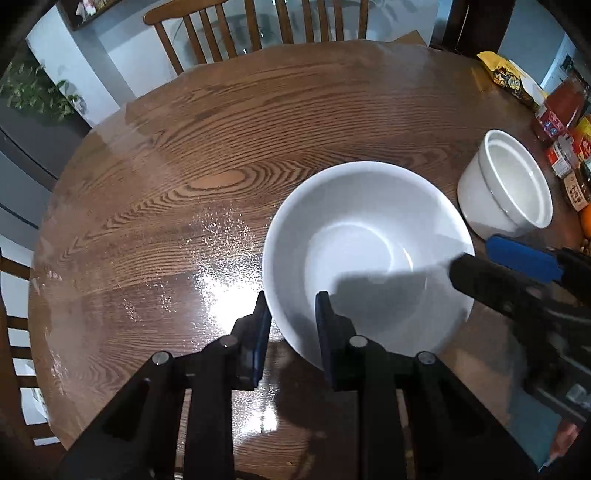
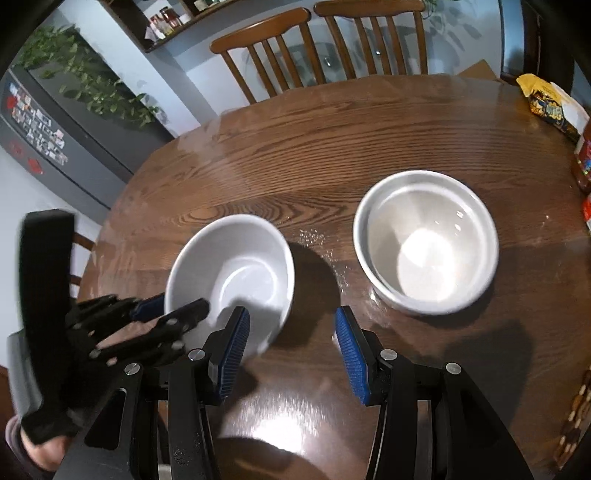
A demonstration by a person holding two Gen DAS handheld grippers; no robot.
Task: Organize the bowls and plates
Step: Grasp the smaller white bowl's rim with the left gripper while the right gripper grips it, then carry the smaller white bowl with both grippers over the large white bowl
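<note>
Tabletop (image 1: pixel 221 288) glare, perhaps overhead; fisheye-warped edges

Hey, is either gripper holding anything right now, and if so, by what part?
The left gripper holds the wide bowl by its near rim, one finger inside and one outside. The right gripper holds nothing; its jaws stand open above the table.

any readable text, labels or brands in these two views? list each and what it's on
None reads cleanly.
Yellow snack bag: bold print, too blurred.
Red-labelled jars: label print too small.
Small boxes and jars beside them: marks blurred.
Fridge magnets: too small.
Shelf jars: too small.
Both bowls: plain white, no marks.
</note>
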